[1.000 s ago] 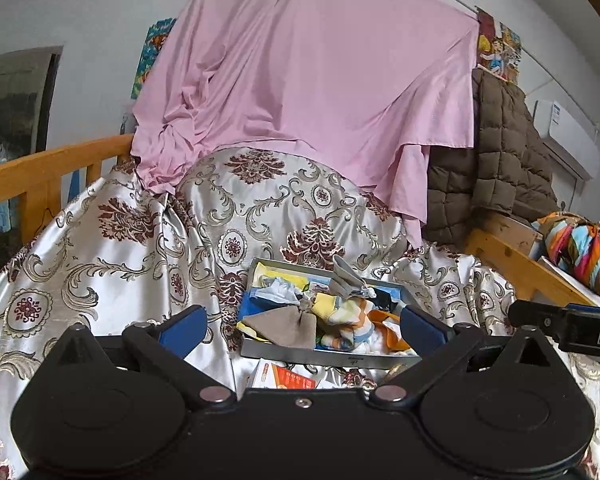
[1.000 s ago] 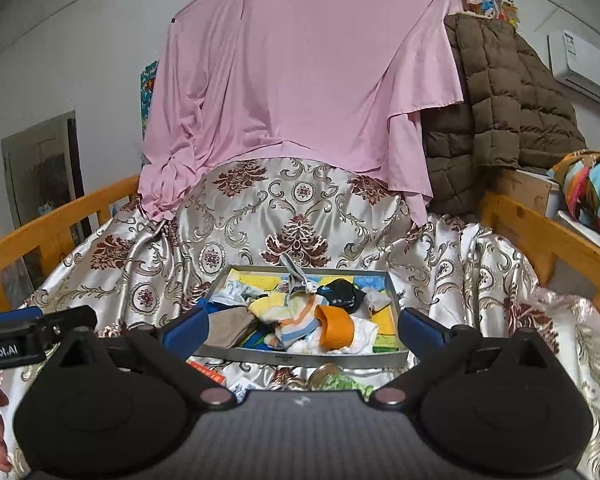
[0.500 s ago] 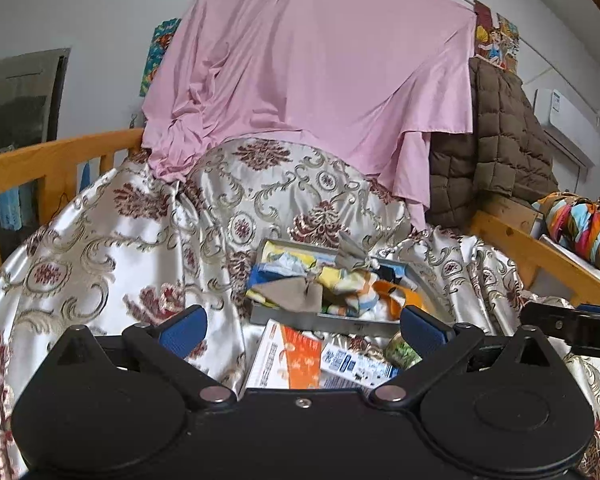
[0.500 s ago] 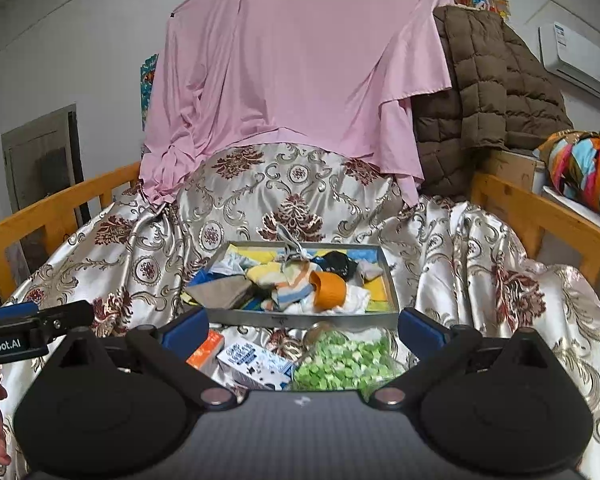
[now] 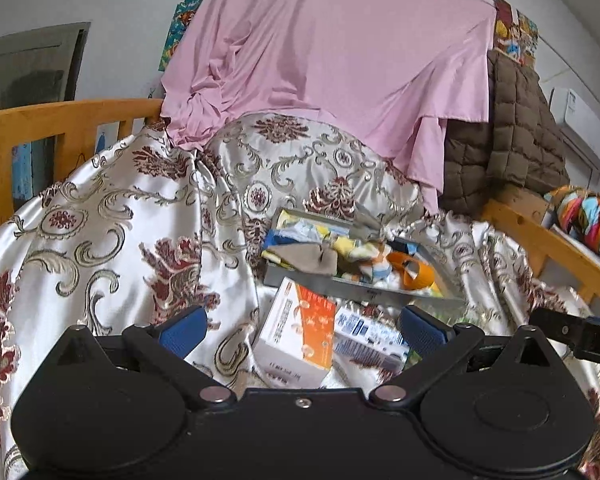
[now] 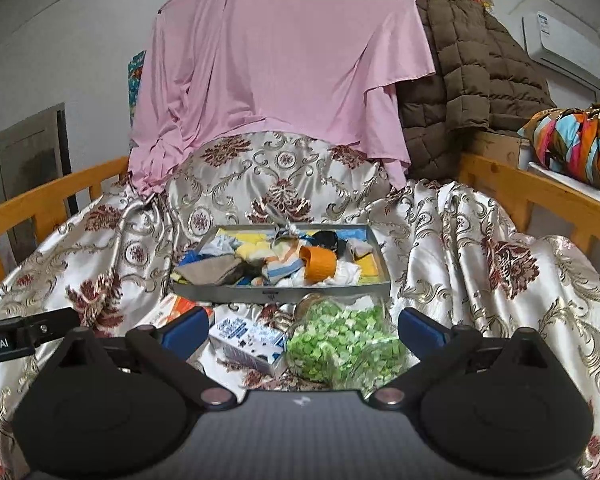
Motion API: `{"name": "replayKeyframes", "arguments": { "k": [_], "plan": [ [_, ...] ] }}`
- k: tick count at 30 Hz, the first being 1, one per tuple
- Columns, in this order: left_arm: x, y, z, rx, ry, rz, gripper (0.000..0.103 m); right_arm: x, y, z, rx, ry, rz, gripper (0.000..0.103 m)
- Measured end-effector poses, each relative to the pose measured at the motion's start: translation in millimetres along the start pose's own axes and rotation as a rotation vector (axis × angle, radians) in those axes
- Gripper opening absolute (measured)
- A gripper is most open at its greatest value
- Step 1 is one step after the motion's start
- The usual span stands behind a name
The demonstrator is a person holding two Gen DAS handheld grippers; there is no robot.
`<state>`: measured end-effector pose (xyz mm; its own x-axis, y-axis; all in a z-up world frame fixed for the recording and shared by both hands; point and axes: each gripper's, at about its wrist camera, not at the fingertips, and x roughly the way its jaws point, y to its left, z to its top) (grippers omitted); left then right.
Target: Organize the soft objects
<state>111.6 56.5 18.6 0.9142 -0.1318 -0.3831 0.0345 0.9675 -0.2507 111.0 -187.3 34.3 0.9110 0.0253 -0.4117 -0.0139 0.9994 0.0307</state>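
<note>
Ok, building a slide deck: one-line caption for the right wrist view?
Open right gripper faces a tray of socks on a bed, with a bag of green pieces in front.

Home bedroom. Wooden bed rail [image 6: 52, 196] frames a cream satin bedspread with maroon floral pattern [image 6: 480, 248]. Pink sheet [image 6: 284, 60] and brown quilted jacket [image 6: 472, 80] hang behind; white wall-mounted air conditioner [image 6: 564, 46] upper right.

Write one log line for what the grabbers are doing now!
left gripper: open, empty | right gripper: open, empty | tray: full of socks | bedspread: boxes, green bag
</note>
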Motion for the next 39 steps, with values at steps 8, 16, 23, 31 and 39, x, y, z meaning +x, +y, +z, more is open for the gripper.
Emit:
{"name": "replayKeyframes", "arguments": {
  "k": [8,16,23,31,39],
  "plan": [
    [10,9,-21,-0.004,0.07,0.011,0.102,14,5,-22,-0.01,0.029,0.004,0.103],
    [14,5,-34,0.053,0.06,0.024,0.102,23,0,-37,-0.017,0.037,0.005,0.103],
    [19,4,-40,0.051,0.073,0.043,0.102,29,1,-49,-0.013,0.08,0.013,0.103],
    [19,2,-43,0.085,0.063,0.067,0.102,29,6,-53,-0.032,0.078,0.01,0.103],
    [18,3,-43,0.079,0.057,0.077,0.102,28,5,-53,-0.032,0.074,0.008,0.103]
  ]
}}
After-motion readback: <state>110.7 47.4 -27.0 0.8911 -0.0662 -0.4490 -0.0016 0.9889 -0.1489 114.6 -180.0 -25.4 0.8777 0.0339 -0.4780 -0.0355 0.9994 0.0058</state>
